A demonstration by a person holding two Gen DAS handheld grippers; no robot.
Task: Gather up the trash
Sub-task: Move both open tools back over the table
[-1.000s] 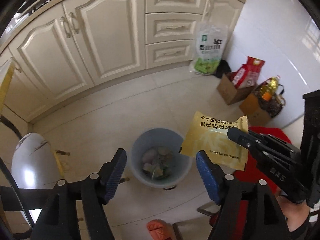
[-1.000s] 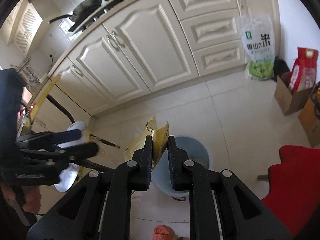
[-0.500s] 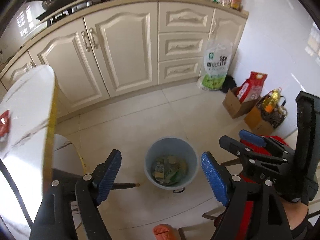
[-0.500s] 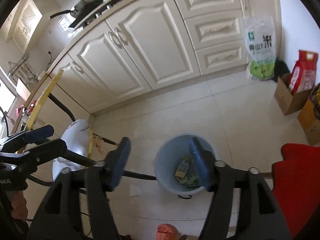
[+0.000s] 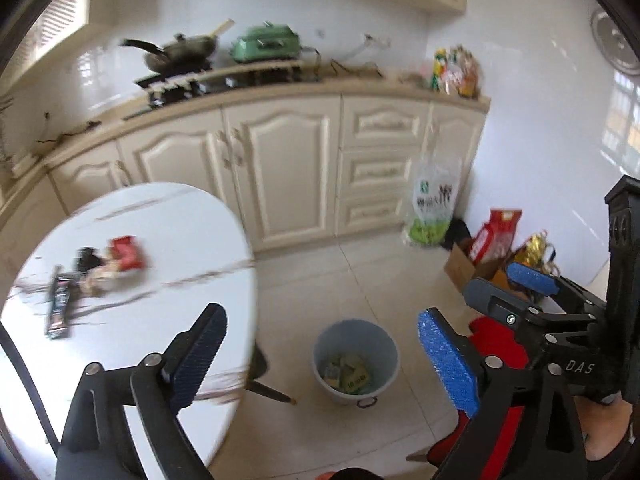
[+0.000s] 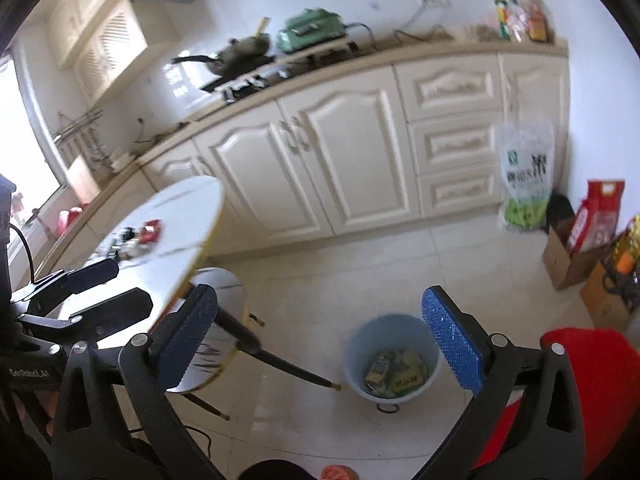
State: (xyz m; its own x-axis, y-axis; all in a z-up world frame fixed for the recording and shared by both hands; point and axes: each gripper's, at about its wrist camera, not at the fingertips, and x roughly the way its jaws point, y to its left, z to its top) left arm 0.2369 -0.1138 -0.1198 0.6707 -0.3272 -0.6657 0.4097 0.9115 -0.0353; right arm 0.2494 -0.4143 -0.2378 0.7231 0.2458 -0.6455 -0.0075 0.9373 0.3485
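1. Both of my views have tipped up from the floor since a second ago, so the white table (image 5: 168, 232) now fills the left of my left wrist view; the yellow packet my right gripper pinched then is gone from it.
2. Down on the tiles the blue bin (image 5: 356, 360) stands between and below my two grippers, with wrappers lying in its bottom.
3. On the table, the remaining trash (image 5: 92, 276) lies in a blurred cluster, well up and left of my left gripper (image 5: 320, 364): a red wrapper (image 5: 127, 253), pale scraps, and a dark stick pack (image 5: 60, 306).
4. That stick pack's long axis runs roughly away from me along the tabletop, as far as the blur lets me judge.
5. My left gripper is spread wide and carries nothing; my right gripper (image 6: 324, 344) is likewise wide and bare.
6. I judge the left gripper nearer the cluster, since the table sits on its side.
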